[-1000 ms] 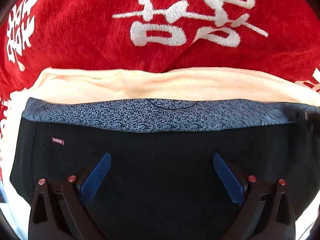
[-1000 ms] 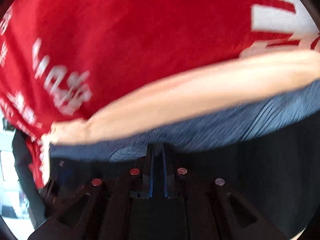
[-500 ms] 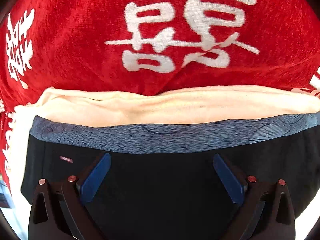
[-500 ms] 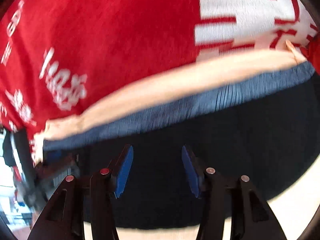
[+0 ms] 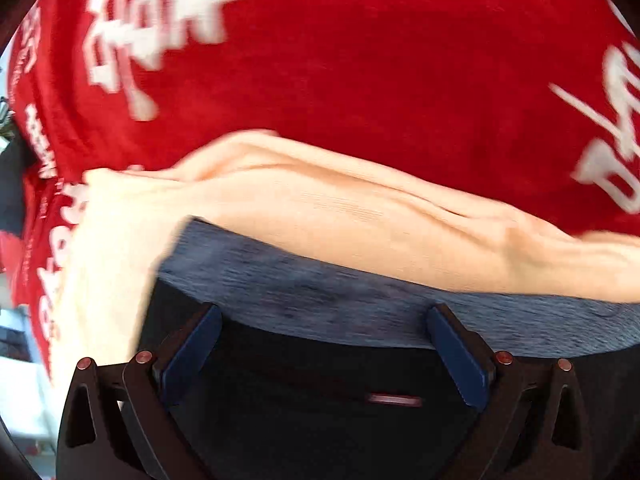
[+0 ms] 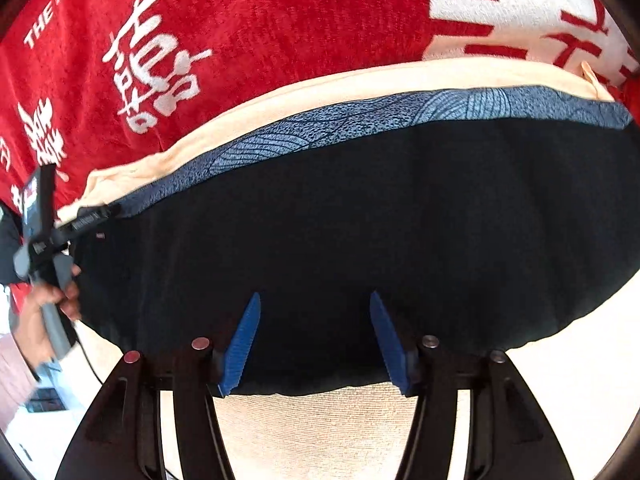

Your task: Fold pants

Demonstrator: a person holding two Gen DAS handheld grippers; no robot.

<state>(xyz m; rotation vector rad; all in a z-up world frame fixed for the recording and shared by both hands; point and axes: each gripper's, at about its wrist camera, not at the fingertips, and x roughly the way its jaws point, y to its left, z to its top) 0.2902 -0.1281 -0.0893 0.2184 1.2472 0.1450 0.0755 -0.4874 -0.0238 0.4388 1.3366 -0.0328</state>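
Pants point(image 6: 360, 216) — small label point(image 5: 394, 399) unreadable; blanket point(image 6: 260, 20) reads "THE".

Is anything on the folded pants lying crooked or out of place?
Nothing stands out. The black pants lie flat on the cream cloth, their blue band even along the far edge. Both grippers are open.

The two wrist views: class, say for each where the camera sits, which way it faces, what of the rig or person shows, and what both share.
Left wrist: on the left tool, facing forward over the black pants to the blue-grey band, cream cloth and red blanket; its open fingers show.
Right wrist: on the right tool, facing the same pants; open fingers, plus a hand holding the left tool at the left edge.
Shared: pants, band, cream cloth, blanket.
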